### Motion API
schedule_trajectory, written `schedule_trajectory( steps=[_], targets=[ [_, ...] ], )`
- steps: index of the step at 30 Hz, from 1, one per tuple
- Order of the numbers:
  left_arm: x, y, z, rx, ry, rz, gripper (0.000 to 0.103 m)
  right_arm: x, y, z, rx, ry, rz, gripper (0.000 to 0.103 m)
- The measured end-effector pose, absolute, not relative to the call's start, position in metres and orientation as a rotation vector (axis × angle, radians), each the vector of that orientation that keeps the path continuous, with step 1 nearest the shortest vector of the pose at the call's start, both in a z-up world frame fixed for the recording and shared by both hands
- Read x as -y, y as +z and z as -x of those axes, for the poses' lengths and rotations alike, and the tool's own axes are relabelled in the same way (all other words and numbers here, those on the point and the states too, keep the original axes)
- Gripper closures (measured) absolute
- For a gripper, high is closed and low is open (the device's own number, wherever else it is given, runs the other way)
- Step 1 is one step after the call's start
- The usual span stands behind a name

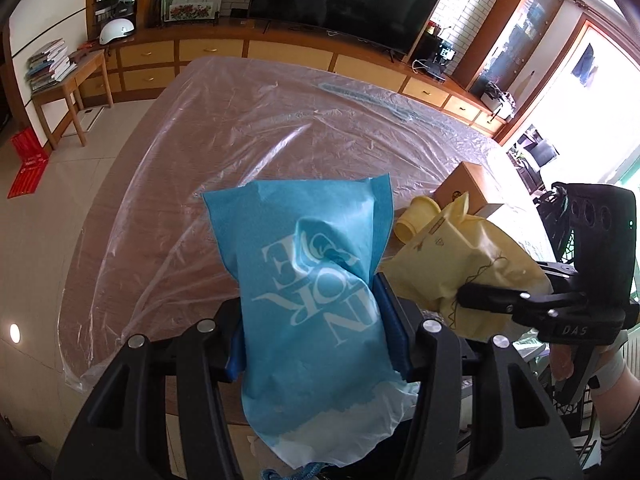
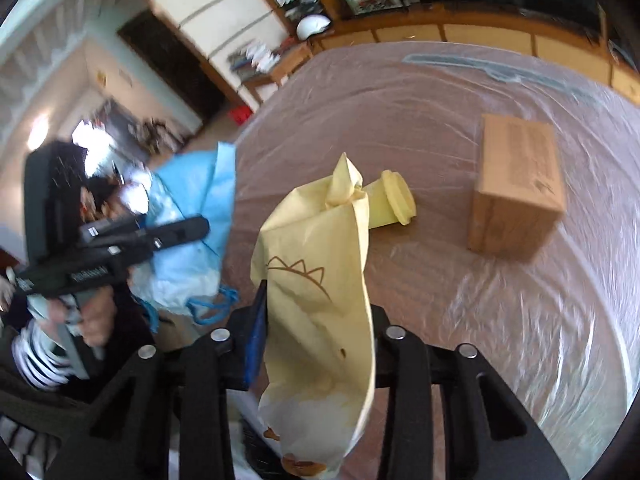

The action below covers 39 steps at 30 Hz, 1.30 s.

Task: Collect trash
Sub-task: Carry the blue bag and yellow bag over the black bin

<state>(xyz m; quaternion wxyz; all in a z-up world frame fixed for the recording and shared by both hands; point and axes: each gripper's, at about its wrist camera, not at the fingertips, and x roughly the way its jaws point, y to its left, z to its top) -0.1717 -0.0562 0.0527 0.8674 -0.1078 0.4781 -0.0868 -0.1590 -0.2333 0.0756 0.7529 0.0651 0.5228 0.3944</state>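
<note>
Blue bag (image 1: 312,300) in left tongs (image 1: 316,320); yellow bag (image 2: 320,292) in right tongs (image 2: 316,336), lettered "DAS".

The far and left parts of the plastic-covered desk (image 1: 240,120) lie bare, so a gripper can pass there freely. On the right side a cardboard box (image 2: 516,184) stands upright, and near it, apart, a yellow cup (image 2: 390,204) lies on its side. Between them a narrow bare strip shows. A blue strip (image 1: 372,98) lies near the far edge.

A home living room: a large television (image 1: 344,4) on wooden drawer cabinets (image 1: 208,50), and a plastic-covered table (image 1: 240,128).
</note>
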Motion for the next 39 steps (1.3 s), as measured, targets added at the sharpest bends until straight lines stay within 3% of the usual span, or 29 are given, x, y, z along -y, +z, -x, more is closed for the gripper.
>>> schedule_trajectory(
  steps=[10, 23, 39],
  targets=[
    [0.076, 0.06, 0.186, -0.997, -0.275, 0.203, 0.048, 0.291, 0.094, 0.187, -1.053, 0.821, -0.38, 0.072],
    [0.118, 0.067, 0.239, -1.012, -0.408, 0.083, 0.049, 0.331, 0.112, 0.263, -1.035, 0.741, -0.318, 0.071],
    [0.155, 0.039, 0.29, -1.085, -0.521, -0.081, 0.059, 0.329, 0.08, 0.314, -1.162, 0.698, -0.205, 0.072]
  ],
)
